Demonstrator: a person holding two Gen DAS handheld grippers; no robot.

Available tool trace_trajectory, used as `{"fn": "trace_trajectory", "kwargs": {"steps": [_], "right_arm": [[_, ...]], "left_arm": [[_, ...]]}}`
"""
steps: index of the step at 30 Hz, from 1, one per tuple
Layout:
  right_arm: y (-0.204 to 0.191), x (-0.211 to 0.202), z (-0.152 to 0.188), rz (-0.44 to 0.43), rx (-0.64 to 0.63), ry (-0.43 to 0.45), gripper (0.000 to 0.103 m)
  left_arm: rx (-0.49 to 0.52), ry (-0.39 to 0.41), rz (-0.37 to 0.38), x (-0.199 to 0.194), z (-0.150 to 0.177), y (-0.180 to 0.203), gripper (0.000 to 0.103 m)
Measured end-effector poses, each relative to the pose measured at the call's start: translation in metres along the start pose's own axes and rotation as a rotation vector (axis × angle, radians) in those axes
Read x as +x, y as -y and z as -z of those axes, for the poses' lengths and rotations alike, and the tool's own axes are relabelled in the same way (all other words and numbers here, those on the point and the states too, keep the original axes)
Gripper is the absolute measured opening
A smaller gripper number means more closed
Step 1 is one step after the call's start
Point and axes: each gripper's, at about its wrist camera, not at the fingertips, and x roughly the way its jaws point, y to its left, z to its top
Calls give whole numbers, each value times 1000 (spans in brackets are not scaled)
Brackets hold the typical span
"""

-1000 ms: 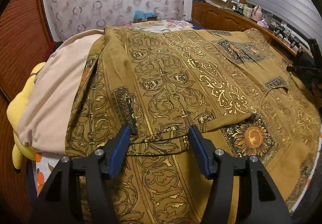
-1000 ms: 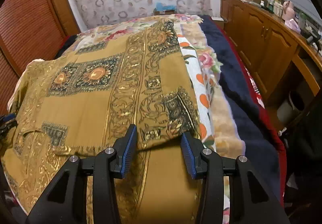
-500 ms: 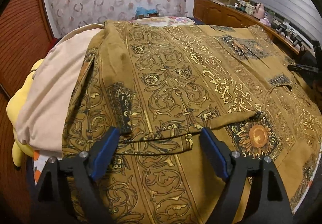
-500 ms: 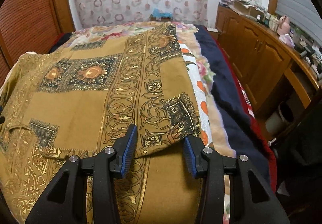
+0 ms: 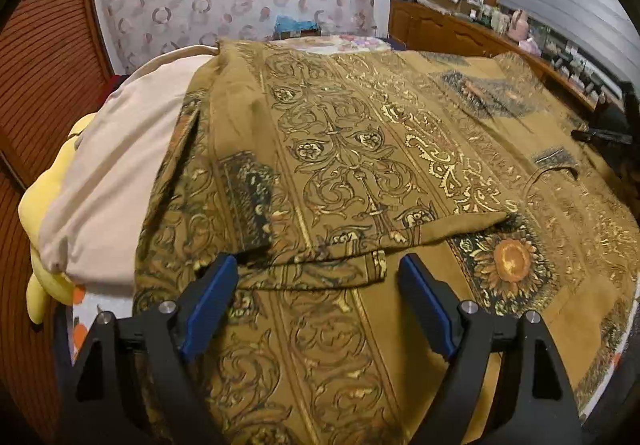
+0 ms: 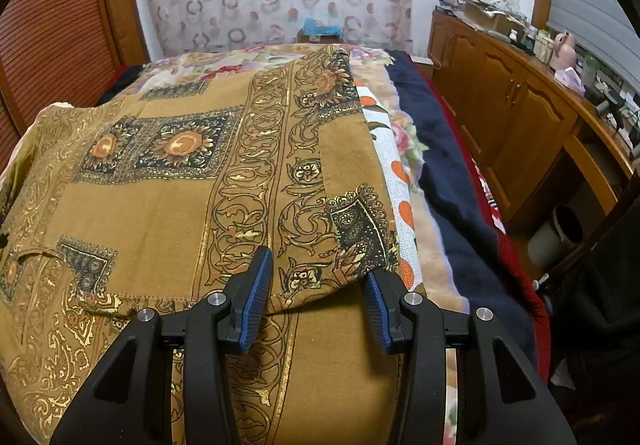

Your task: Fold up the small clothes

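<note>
Bedroom bed (image 6: 448, 181) carries a mustard garment (image 5: 360, 149), its folded flap laid flat, left tool (image 5: 316, 293) spread wide and empty, right tool (image 6: 318, 293) half-open straddling the flap's corner, seemingly releasing it.

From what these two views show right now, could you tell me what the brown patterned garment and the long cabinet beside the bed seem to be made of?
The brown patterned garment looks like thin woven cloth, perhaps cotton: matte, draping in soft creases, with a stitched hem. Its scrollwork glints, suggesting metallic gold print. The long cabinet appears to be varnished wood: warm brown, glossy, with raised door panels.
</note>
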Motion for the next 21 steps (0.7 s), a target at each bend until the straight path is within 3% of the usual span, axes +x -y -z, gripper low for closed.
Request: {"fn": "trace_trajectory", "kwargs": {"steps": [2, 4, 7, 19, 21], "right_arm": [[0, 0, 0, 0, 0, 0, 44], [0, 0, 0, 0, 0, 0, 44], [0, 0, 0, 0, 0, 0, 44], [0, 0, 0, 1, -1, 1, 44], [0, 0, 0, 1, -1, 1, 44]], "left_arm": [[-21, 26, 6, -9, 3, -6, 74], [-40, 58, 21, -19, 5, -12, 59], [-59, 94, 7, -30, 1, -21, 49], [-104, 190, -81, -47, -14, -30, 48], [-92, 149, -117, -41, -15, -29, 48]]}}
